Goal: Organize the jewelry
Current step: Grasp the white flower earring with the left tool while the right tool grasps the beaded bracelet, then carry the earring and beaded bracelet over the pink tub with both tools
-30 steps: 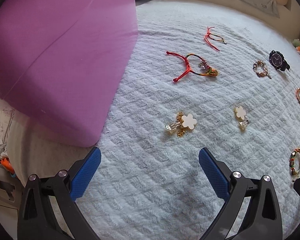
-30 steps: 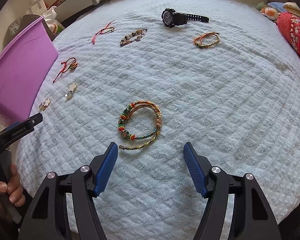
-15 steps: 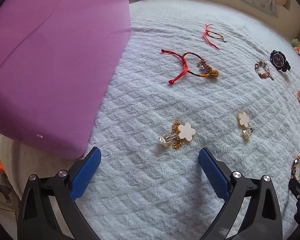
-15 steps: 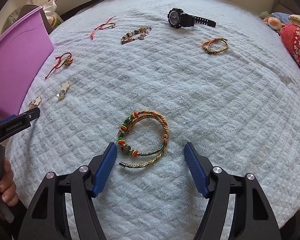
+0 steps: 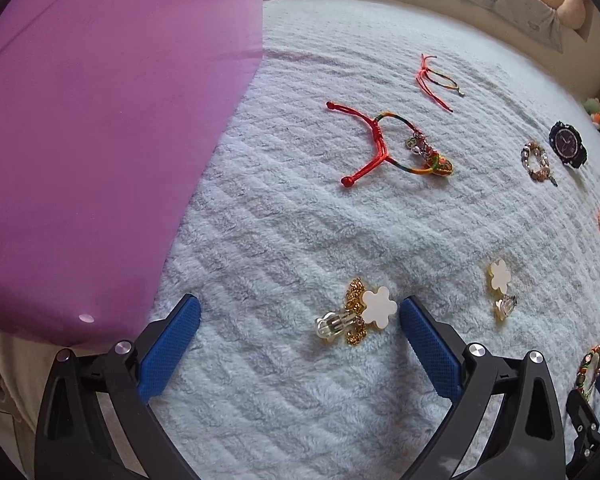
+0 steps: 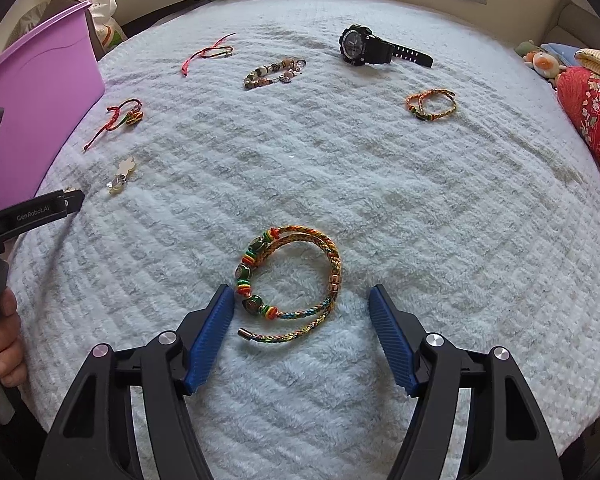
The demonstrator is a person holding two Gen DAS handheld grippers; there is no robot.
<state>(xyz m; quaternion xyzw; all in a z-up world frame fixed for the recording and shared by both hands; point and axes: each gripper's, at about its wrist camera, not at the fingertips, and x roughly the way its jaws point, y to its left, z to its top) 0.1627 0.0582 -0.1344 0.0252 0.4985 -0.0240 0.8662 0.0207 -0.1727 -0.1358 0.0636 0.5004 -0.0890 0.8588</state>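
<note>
Jewelry lies spread on a pale fuzzy blanket (image 6: 420, 208). My left gripper (image 5: 298, 312) is open; a white flower clip earring with a gold chain (image 5: 356, 314) lies between its blue fingertips, close to the right one. A second flower earring (image 5: 500, 288) lies to the right. My right gripper (image 6: 302, 300) is open around a braided multicolour beaded bracelet (image 6: 292, 284) whose near part lies between the fingertips. A purple bin (image 5: 100, 120) stands at the left, also in the right wrist view (image 6: 40, 112).
Farther back lie a red cord bracelet (image 5: 384, 148), a thin red string bracelet (image 5: 436, 78), a beaded bracelet (image 6: 274, 70), a black watch (image 6: 376, 50) and a small braided bracelet (image 6: 430, 104). A red patterned pillow (image 6: 592, 116) and soft toys sit at the right edge.
Both grippers have moved forward and down. The flower earring now lies between the left fingertips and the braided bracelet between the right ones. Both stay open.
</note>
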